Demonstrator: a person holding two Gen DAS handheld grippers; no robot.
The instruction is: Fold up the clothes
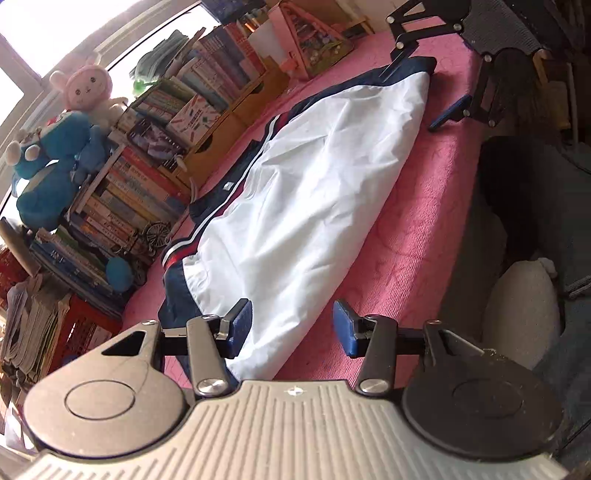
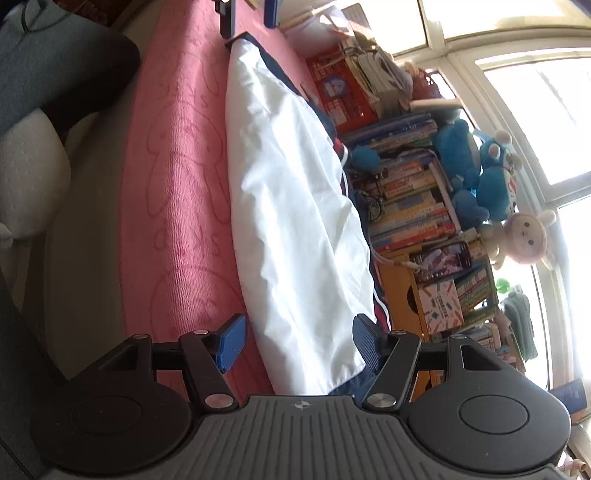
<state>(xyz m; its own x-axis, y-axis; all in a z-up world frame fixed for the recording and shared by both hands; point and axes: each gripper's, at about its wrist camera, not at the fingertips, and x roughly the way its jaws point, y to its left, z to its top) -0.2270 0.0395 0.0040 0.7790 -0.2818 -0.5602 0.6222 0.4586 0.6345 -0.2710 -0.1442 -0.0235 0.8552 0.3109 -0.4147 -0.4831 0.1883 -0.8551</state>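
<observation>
A white jacket (image 1: 314,192) with navy and red trim lies folded into a long strip on the pink cloth (image 1: 424,221). My left gripper (image 1: 291,325) is open at the strip's near end; its blue pads stand on either side of the fabric without pressing it. At the far end my right gripper (image 1: 424,88) is open too, one finger over the navy hem. In the right wrist view the jacket (image 2: 291,206) runs away along the pink cloth (image 2: 177,184). The right gripper (image 2: 295,332) straddles its near end, jaws apart. The left gripper (image 2: 249,14) shows at the top edge.
Stacked books (image 1: 122,206), a wooden drawer box (image 1: 218,136), a red crate (image 1: 81,328) and plush toys (image 1: 55,166) line the window side of the cloth. On the other side are a person's dark leg (image 2: 92,74) and a pale rounded cushion (image 2: 29,177).
</observation>
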